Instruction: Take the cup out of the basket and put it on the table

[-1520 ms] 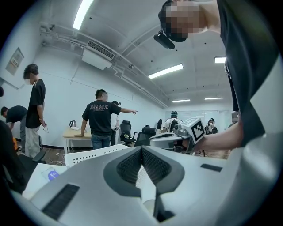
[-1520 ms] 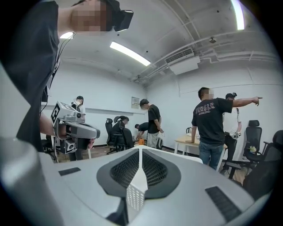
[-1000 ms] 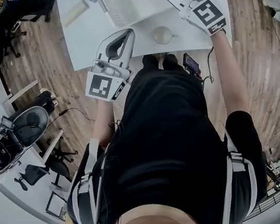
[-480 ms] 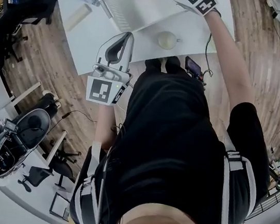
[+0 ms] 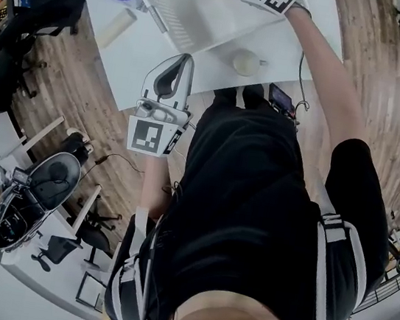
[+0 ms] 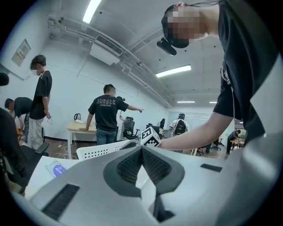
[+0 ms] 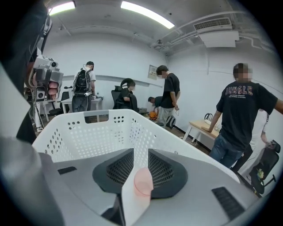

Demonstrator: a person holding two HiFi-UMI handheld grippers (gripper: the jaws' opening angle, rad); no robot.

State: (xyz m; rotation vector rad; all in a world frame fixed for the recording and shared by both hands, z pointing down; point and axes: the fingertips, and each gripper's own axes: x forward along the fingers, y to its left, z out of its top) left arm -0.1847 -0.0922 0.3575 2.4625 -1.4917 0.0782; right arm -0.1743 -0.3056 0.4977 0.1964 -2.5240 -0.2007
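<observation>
- The cup (image 5: 246, 63) stands on the white surface (image 5: 138, 49), just beside the near wall of the basket (image 5: 181, 0) and close to the edge where the person stands. I judge the placing itself is done.
- The right gripper (image 7: 134, 152) hangs over the inside of the basket. Its jaws are drawn together to a thin slit, and a small pink round thing (image 7: 143, 181) sits in this slit. What it is, I cannot tell.
- The left gripper (image 6: 141, 149) is held at the surface's near edge, well apart from the cup. Its jaws are closed on nothing.
- I think what remains is to bring the right gripper away cleanly. It is better to raise it first, until the jaws are above the basket's rim, and only then to pull it back.
- The way back goes over the cup, so the gripper should pass high or to the side. A knock could tip the cup or push it off the edge.
- The left gripper should keep away. If the basket slides, it could press on the rim.
</observation>
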